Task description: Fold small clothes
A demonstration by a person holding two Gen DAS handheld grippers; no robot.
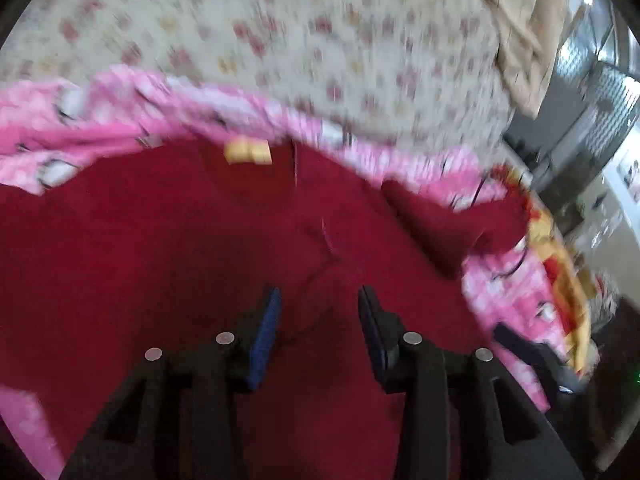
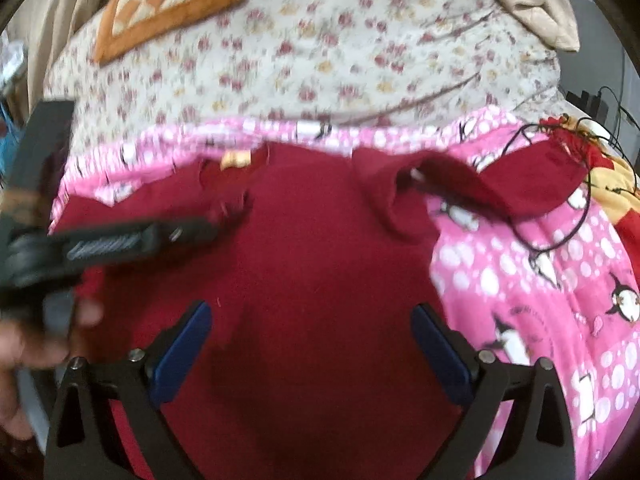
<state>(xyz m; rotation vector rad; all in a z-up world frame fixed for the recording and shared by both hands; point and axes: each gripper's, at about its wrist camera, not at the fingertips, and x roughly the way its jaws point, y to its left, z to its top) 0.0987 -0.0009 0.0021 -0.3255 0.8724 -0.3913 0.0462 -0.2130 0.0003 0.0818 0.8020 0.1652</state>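
Broadly, an inventory, largest item first.

1. Cream floral bedspread [image 2: 320, 40], cotton-looking, spread well beyond both claws; an orange-and-cream quilted cushion [image 2: 172, 4] lies on it at the far left in the right wrist view.

2. Pink fleece blanket printed with penguins and white dots [image 2: 540, 280], lying beneath the garment and showing past it ahead of and to the right of the right claw.

3. Dark red knit child's top [image 2: 304, 280], the task's thing. It lies flat on the blanket, directly under and ahead of both claws, neck end away from them, with a small yellow neck label [image 1: 248, 153] at the far edge. One red sleeve [image 2: 520, 184] reaches ahead and to the right of the right claw; the left edge appears already turned inward, though blur leaves that uncertain.

4. Left gripper [image 1: 318, 320]: black frame, blue pads, jaws partly open with only cloth below them, nothing gripped. In the right wrist view it crosses from the left, over the top's left shoulder.

5. Right gripper [image 2: 312, 344]: jaws spread wide, empty, poised above the top's body.

Handling note: the next fold likely calls for pinching the right sleeve near its cuff, carrying it low across the chest, and laying it without dragging the body cloth.

A thin black cord [image 2: 560, 208] lies beside the sleeve and might snag.
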